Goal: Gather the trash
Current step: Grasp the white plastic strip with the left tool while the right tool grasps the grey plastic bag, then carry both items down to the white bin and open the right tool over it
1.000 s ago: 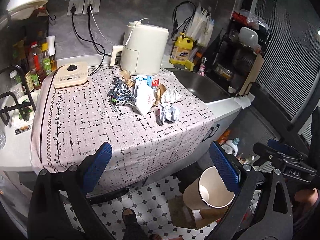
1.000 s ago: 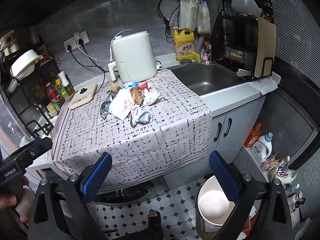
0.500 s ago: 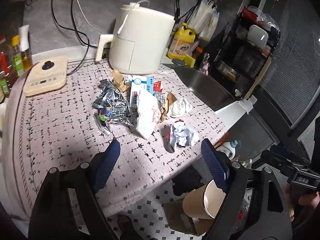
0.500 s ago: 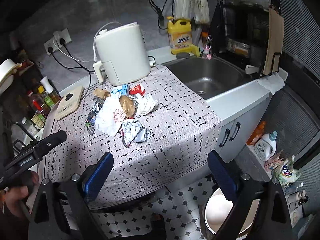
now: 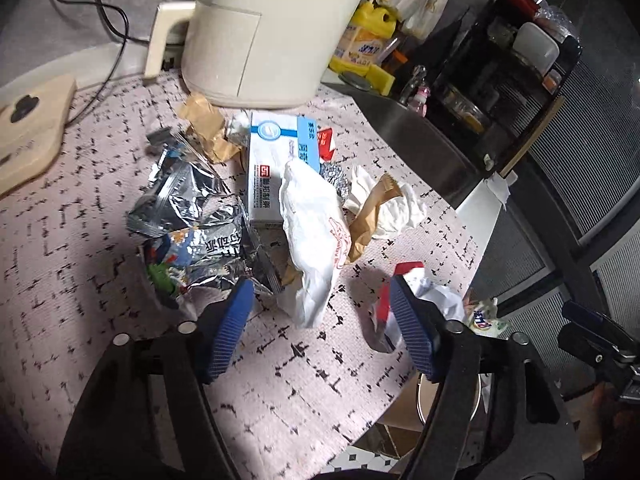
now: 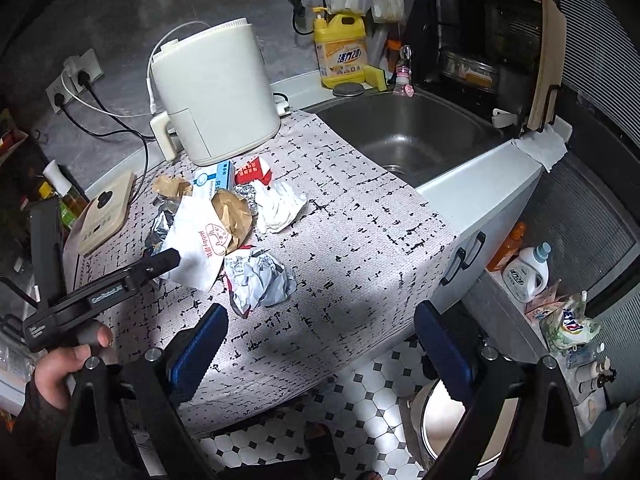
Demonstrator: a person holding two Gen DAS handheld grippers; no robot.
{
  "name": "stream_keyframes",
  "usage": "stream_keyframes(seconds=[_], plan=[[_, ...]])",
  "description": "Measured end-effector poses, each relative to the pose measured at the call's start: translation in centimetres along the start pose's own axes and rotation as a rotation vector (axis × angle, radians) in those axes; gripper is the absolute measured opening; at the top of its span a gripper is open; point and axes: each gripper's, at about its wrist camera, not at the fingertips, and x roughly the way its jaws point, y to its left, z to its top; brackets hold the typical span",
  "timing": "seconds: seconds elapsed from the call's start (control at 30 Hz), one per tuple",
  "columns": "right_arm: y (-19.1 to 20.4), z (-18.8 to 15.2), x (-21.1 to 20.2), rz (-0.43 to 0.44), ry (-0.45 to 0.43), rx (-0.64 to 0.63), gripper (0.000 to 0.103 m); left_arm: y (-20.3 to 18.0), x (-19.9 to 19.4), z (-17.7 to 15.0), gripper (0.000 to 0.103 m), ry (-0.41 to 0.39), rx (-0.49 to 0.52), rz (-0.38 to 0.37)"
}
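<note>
Counter: I see a patterned cloth (image 6: 360,240) spread over the worktop, its front edge hanging over the cabinet beside the steel sink (image 6: 404,136)
Appliance: a cream air fryer (image 5: 272,28) stands at the back of the cloth, with the trash heaped just in front of it
Bin: a round bin (image 6: 452,420) sits on the tiled floor below the counter's front edge, partly hidden by my right gripper's finger
Trash, large: a white paper bag (image 5: 316,236) with red print lies across the middle of the heap, over the foot of a white and blue box (image 5: 272,160); crumpled foil wrappers (image 5: 188,216) lie to its left
Trash, small: a crumpled wrapper with a red edge (image 6: 256,276) lies alone, nearest the front edge; white tissue (image 5: 396,208) and brown paper lie behind it
Left gripper (image 5: 320,312): I have it low over the cloth, jaws closing, the lower end of the white bag between the blue pads, not yet pressed
Right gripper (image 6: 320,340): jaws spread wide, nothing between them, above the cloth's front edge
</note>
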Motion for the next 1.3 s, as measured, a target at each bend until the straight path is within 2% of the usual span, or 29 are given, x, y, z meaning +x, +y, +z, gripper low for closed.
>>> stream_keyframes(seconds=[0.1,0.17,0.23,0.33,0.77,0.87,0.93,1.0,1.1,1.3], plan=[[0.5,0.1,1.0,0.005,0.016,0.003,0.092,0.3,1.9,0.5,0.044,0.053,0.003,-0.02],[1.0,0.2,1.8,0.009,0.034,0.0,0.092,0.4,2.9,0.7,0.014,0.09,0.004,-0.042],[1.4,0.3,2.6,0.018,0.051,-0.004,0.091,0.2,2.7,1.0,0.004,0.083,0.013,-0.068],[2.1,0.7,4.0,0.032,0.07,-0.018,0.09,-0.2,1.1,1.4,0.003,0.038,0.039,-0.088],[4.8,2.4,10.1,0.051,0.149,-0.108,0.084,2.9,-5.5,2.0,0.003,-0.082,-0.055,-0.089],[5.0,2.2,11.8,0.046,0.193,-0.132,0.068,3.5,-6.1,1.5,0.003,-0.09,-0.063,-0.076],[5.0,2.0,12.6,0.068,0.222,-0.129,0.044,3.9,-6.1,1.2,0.003,-0.087,-0.071,-0.06],[4.9,2.1,12.7,0.102,0.219,-0.122,0.035,4.4,-5.8,0.8,0.003,-0.067,-0.082,-0.043],[5.0,2.4,12.2,0.104,0.2,-0.151,0.03,5.2,-5.2,-0.3,0.003,-0.042,-0.117,0.003],[4.1,2.3,10.7,0.148,0.177,-0.2,0.029,5.1,-5.9,-2.9,0.003,-0.104,-0.193,0.071]])
